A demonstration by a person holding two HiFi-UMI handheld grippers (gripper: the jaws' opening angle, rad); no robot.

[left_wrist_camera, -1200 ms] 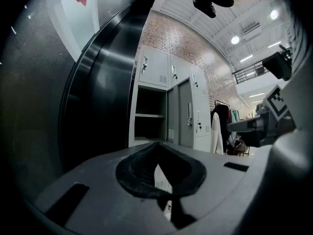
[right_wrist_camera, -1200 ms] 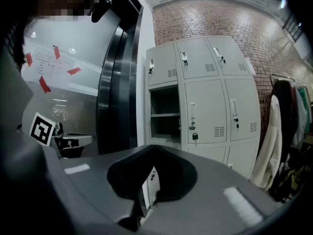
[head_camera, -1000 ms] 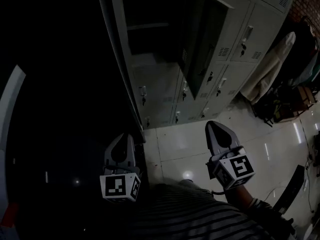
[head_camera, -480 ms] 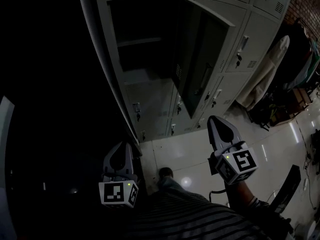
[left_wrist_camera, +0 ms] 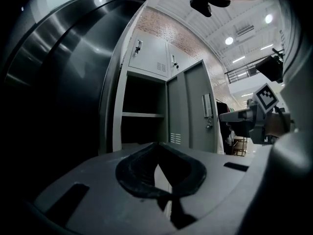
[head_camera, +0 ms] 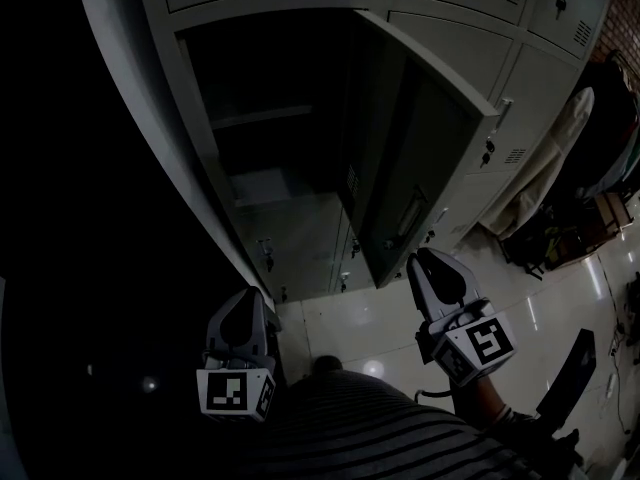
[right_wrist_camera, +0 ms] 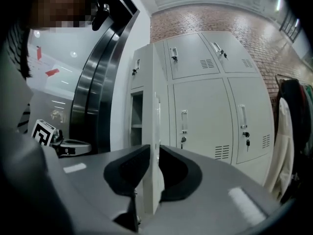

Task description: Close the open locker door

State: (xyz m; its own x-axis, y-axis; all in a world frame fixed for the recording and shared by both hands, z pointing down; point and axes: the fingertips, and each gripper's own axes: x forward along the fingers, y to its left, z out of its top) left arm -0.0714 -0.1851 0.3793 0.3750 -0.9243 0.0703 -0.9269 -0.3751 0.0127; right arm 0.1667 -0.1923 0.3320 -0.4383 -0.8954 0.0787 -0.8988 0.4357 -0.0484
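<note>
The grey locker bank fills the head view, with one compartment [head_camera: 265,143] standing open. Its open door [head_camera: 425,168] swings out toward me, handle side facing right. My left gripper [head_camera: 244,292] hangs low, below the locker's left corner, jaws shut and empty. My right gripper [head_camera: 426,256] sits just under the door's lower corner, apart from it. In the right gripper view the door [right_wrist_camera: 152,102] is edge-on, showing through the narrow gap of the right gripper [right_wrist_camera: 153,147]. The left gripper [left_wrist_camera: 156,144] faces the open compartment and the door [left_wrist_camera: 193,111].
Closed lockers [head_camera: 470,48] surround the open one. A dark steel column [left_wrist_camera: 63,58] rises at the left. Hanging garments [head_camera: 555,148] and bags [head_camera: 560,228] stand at the right on the glossy tile floor [head_camera: 350,318].
The locker has grown larger and shifted down in the head view, as I stepped closer. The right gripper now sits nearer the door's lower corner. Both grippers keep their jaw state.
</note>
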